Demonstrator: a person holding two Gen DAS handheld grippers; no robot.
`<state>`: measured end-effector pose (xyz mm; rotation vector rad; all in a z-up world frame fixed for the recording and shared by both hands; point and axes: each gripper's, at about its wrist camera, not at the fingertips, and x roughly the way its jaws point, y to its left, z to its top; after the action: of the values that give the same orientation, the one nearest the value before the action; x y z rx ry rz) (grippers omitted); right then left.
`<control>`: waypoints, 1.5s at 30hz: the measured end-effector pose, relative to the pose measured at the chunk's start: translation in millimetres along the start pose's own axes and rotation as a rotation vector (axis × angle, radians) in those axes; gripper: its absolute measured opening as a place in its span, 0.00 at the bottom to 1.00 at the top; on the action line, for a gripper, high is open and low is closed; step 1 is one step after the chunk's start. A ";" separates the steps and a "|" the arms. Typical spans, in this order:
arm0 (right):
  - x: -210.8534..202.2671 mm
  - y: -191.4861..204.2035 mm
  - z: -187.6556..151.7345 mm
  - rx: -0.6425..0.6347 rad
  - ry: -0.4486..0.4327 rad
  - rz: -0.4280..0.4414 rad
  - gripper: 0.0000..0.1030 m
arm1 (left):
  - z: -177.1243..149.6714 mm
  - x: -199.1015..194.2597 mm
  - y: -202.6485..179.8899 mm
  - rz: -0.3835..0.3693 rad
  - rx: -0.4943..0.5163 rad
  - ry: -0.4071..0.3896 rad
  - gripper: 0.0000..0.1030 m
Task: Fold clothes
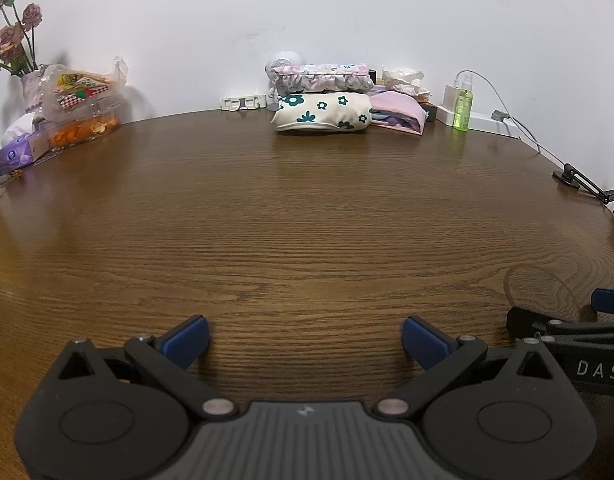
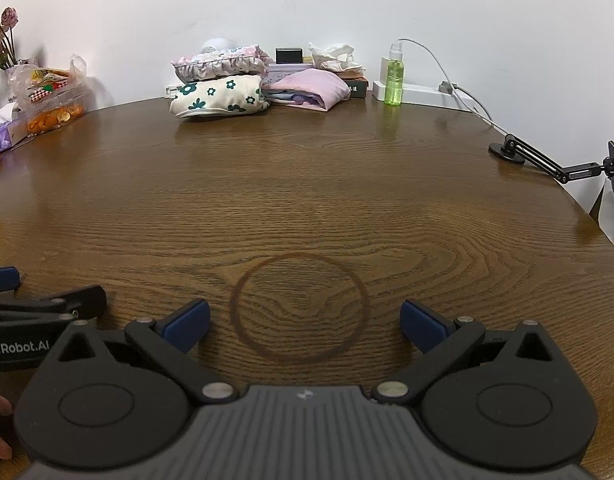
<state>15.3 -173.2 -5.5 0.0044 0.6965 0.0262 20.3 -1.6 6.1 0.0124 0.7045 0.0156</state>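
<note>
- Clothes point(image 2: 221, 96) sit folded in a pile at the far side of our table point(image 1: 307, 220), by the wall.
- Our left gripper point(image 1: 305, 340) and right gripper point(image 2: 305, 326) hold nothing, jaws wide apart.
- Reaching far, we might knock over the green bottle point(image 2: 395, 80) or mess up the pile.

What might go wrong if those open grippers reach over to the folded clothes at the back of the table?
The frilly floral bundle sits on the cream flowered one, so tugging the lower piece could topple both. The green spray bottle and the white cable stand just right of the pink folded garment; a wide sweep by the right hand-held gripper might knock or snag them.
</note>
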 end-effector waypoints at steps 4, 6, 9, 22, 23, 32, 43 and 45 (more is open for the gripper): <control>-1.1 0.8 -0.5 0.001 0.000 -0.001 0.99 | 0.3 0.2 -0.1 0.001 0.000 0.000 1.00; -1.1 0.8 -0.3 0.001 0.000 -0.001 0.99 | 0.4 0.3 -0.4 0.001 0.000 0.000 1.00; -1.1 0.8 0.0 0.001 0.000 -0.002 0.99 | 0.0 0.0 -0.5 0.001 0.000 0.000 1.00; -0.4 0.4 1.6 0.003 0.000 -0.003 0.99 | 0.3 1.0 0.7 0.003 -0.004 -0.001 1.00; -0.1 0.8 1.9 0.004 0.000 -0.004 0.99 | 0.3 1.1 0.9 0.004 -0.004 -0.001 1.00; 3.2 1.8 4.0 0.007 0.000 -0.008 0.99 | 1.9 3.4 3.8 0.001 -0.002 -0.001 1.00; 4.4 2.4 4.5 0.008 0.000 -0.010 0.99 | 2.2 3.5 3.4 0.001 -0.003 -0.002 1.00; 4.1 3.0 4.4 0.009 0.000 -0.011 0.99 | 2.1 3.5 3.5 0.001 -0.003 -0.002 1.00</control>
<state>21.1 -170.1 -4.7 0.0091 0.6962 0.0129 24.3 1.9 5.4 0.0101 0.7026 0.0179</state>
